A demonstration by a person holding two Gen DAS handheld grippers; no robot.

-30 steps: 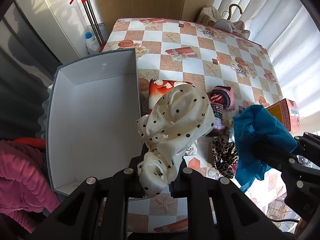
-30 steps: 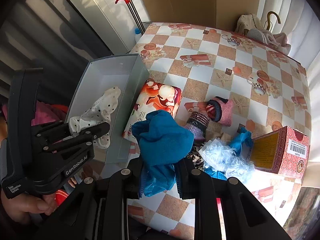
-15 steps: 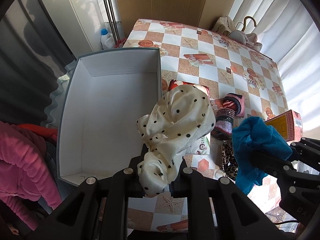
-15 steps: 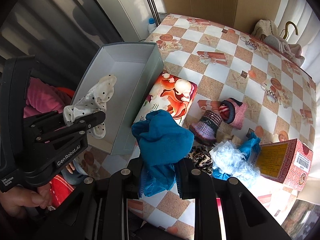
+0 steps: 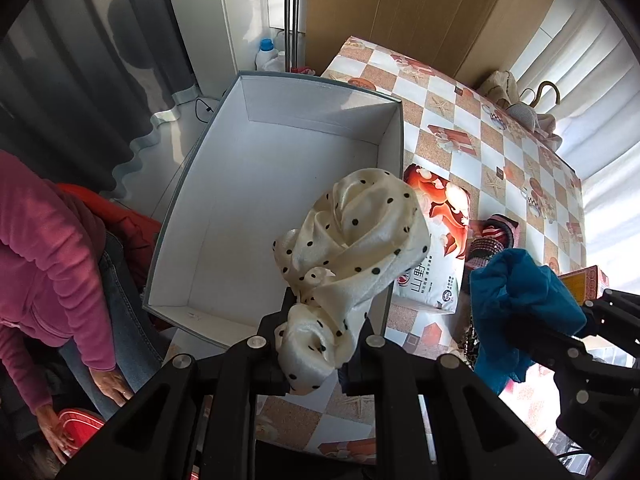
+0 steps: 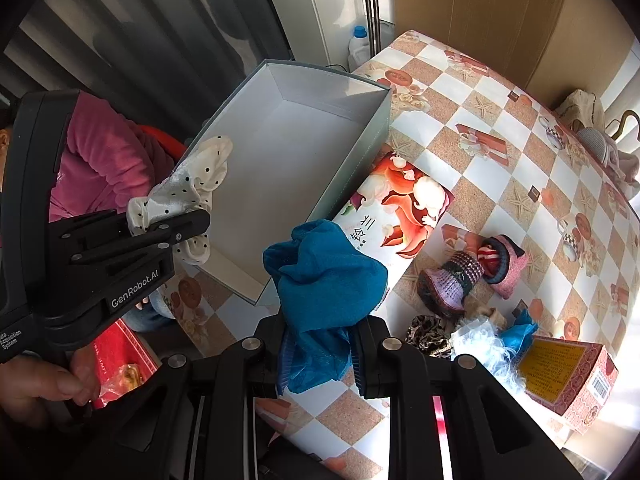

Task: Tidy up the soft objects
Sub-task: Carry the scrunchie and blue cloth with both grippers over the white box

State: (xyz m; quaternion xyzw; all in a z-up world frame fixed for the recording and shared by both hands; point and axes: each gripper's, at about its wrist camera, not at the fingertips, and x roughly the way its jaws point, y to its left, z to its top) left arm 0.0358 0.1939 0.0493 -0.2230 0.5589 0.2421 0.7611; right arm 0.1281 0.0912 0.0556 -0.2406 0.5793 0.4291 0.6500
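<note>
We see the left gripper [image 5: 316, 344] with its fingers pinching a cream polka-dot cloth [image 5: 352, 240], held over the near end of the open grey box [image 5: 276, 76]. The right gripper [image 6: 318, 344] has its fingers clamped on a teal cloth [image 6: 326, 276] above the desk [image 6: 496, 128] beside the box.

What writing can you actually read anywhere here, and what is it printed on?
"GenRobot.AI": white letters on the side of the left gripper.
"...ata Acquisition System": small white print on the same gripper's body, its first letters cut off.
Large Chinese characters on the orange and white packet: visible, but not read with confidence.
Fine print and barcode on the red and yellow carton: too small to read.
</note>
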